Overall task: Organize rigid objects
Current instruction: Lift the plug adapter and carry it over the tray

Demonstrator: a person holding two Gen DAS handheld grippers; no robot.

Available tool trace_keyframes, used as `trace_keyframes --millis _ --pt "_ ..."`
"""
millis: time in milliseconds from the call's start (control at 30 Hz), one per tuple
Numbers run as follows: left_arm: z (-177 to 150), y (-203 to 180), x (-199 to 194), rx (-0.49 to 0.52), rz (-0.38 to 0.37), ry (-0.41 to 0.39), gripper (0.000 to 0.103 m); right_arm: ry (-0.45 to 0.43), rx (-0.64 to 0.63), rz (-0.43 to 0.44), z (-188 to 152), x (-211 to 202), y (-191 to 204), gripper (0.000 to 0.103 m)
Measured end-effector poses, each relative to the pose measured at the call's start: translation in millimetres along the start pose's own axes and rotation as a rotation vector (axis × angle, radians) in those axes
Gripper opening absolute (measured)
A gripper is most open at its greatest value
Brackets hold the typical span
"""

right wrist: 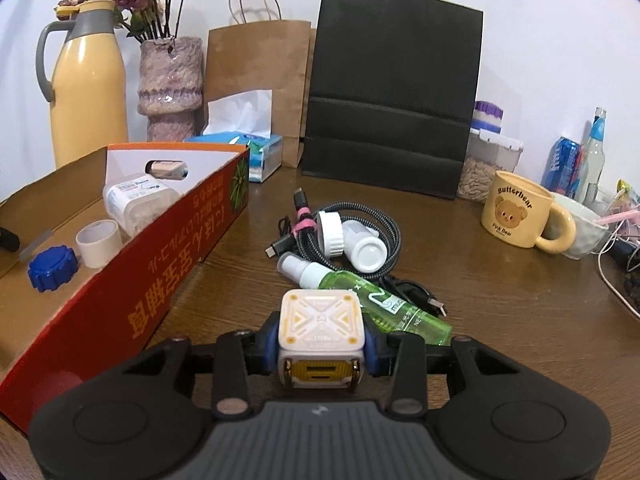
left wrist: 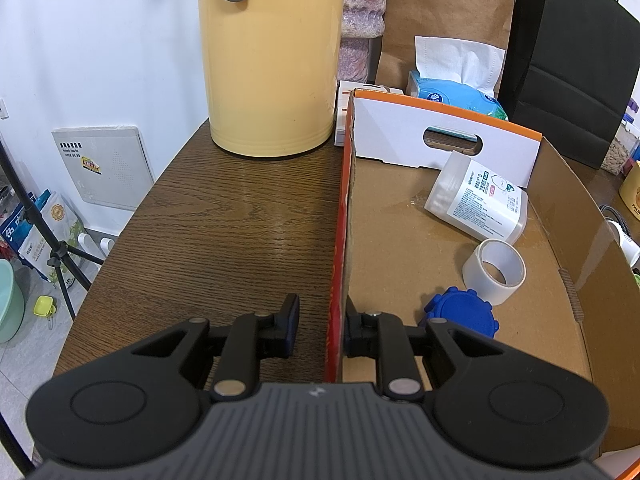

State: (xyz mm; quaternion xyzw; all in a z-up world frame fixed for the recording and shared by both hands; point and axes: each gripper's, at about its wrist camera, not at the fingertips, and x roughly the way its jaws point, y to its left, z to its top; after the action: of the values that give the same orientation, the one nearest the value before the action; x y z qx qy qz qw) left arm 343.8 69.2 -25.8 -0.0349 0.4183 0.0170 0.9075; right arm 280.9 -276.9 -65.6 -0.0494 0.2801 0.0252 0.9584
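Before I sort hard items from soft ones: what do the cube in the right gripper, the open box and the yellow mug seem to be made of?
Cube: looks like hard, matte white plastic with moulded yellow accents.
Open box: corrugated cardboard, going by the raw brown inside, the creased flaps and the printed red outer face.
Yellow mug: probably glazed ceramic, given its thick wall and soft sheen, though coated plastic cannot be ruled out.

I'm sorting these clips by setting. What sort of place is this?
Probably a home, at a cluttered dark wooden table. A yellow thermos jug, a knobbly pink vase of dried flowers and a yellow bear-print mug all suggest a lived-in room rather than a lab.
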Motion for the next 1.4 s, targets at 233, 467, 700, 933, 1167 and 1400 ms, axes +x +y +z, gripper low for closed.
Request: trace_keyframes --millis 233,467,700,933,1167,1400 --pt "-0.1 -0.3 0.0 0.001 0.0 0.0 0.021 -0.031 -0.01 -0.022 0.0 -5.9 2.2 0.038" --pt "-0.1 -0.1 0.0 0.0 0.0 0.0 0.021 -0.057 -0.017 -0.04 -0.7 -10.8 4.0 0.038" --pt "-0.1 -0.2 0.0 0.0 0.0 0.0 0.021 -0.082 -0.024 -0.036 2.0 -17.1 7.7 0.038" --pt "-0.1 -0.1 0.0 0.0 0.0 -0.001 0.021 -0.117 -0.044 -0.029 11.6 -25.0 14.7 0.038" --pt "-0.2 -0.3 0.1 0.001 0.0 0.0 0.021 -0.166 -0.078 -0.01 30.5 -32.2 26.9 0.038" --pt "-0.2 -0.2 0.0 0.002 0.001 -0.001 0.021 -0.202 -0.123 0.017 53.8 -33.1 43.1 0.038"
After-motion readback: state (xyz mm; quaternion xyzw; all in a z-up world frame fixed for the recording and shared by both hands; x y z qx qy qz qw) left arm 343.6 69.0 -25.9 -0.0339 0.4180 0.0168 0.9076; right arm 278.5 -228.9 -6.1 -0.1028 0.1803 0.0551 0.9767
